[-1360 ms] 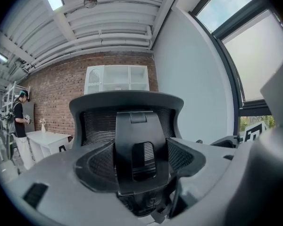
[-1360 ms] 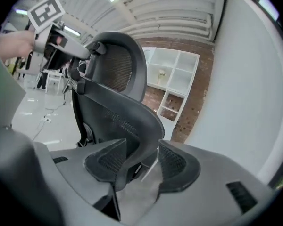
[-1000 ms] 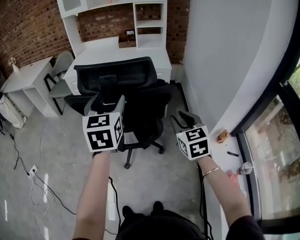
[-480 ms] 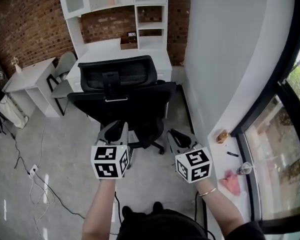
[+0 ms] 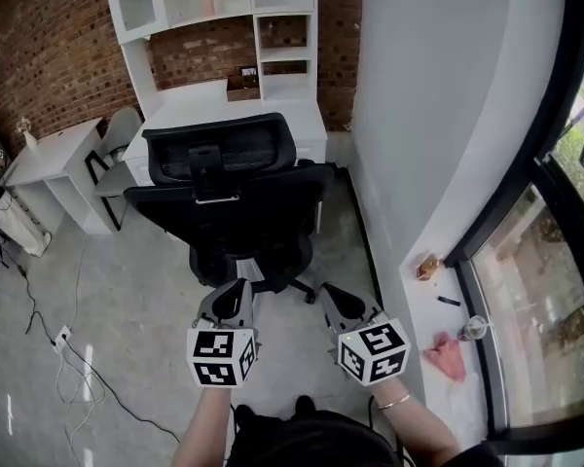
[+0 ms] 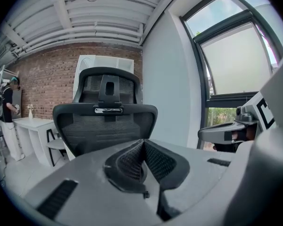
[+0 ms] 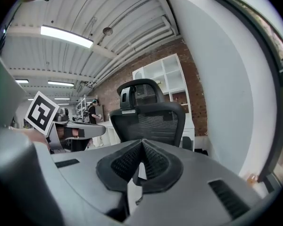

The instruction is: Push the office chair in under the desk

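The left gripper (image 5: 230, 298) and right gripper (image 5: 333, 296) had drawn back from the office chair (image 5: 236, 191), jaws just closed together on nothing, leaving it well ahead of the fingertips, close up to the white desk (image 5: 282, 115), the push apparently finished.

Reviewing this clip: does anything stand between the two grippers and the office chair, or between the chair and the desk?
Nothing visible does. Only bare floor lies between the left gripper, the right gripper and the chair. The chair's back appears close against the desk front, with no object between them; the space under the desk is hidden.
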{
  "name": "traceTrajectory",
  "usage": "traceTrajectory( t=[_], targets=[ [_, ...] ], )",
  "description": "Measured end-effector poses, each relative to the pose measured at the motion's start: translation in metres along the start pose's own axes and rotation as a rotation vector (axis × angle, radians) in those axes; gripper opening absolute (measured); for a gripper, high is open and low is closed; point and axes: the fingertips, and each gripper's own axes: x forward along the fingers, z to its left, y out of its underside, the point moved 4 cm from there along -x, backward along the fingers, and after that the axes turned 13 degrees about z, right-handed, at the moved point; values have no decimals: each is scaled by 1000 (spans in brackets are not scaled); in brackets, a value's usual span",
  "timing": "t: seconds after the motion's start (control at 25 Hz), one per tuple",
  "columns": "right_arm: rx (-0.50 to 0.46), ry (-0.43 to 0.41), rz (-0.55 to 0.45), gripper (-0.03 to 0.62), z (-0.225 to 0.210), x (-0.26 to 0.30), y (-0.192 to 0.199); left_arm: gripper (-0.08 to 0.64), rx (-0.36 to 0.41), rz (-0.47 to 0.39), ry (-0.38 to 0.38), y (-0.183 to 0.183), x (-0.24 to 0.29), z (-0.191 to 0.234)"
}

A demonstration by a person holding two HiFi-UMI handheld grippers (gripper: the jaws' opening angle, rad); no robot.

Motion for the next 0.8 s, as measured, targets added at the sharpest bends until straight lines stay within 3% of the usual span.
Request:
traceTrajectory(
  t=[0.24, 0.8],
  targets=[
    [-1, -2, 19, 5, 5, -2, 10, 9, -29, 10, 23, 12, -2, -5],
    [-34, -34, 18, 5, 14, 6, 9, 9, -70, 20, -6, 26, -6, 6]
  ],
)
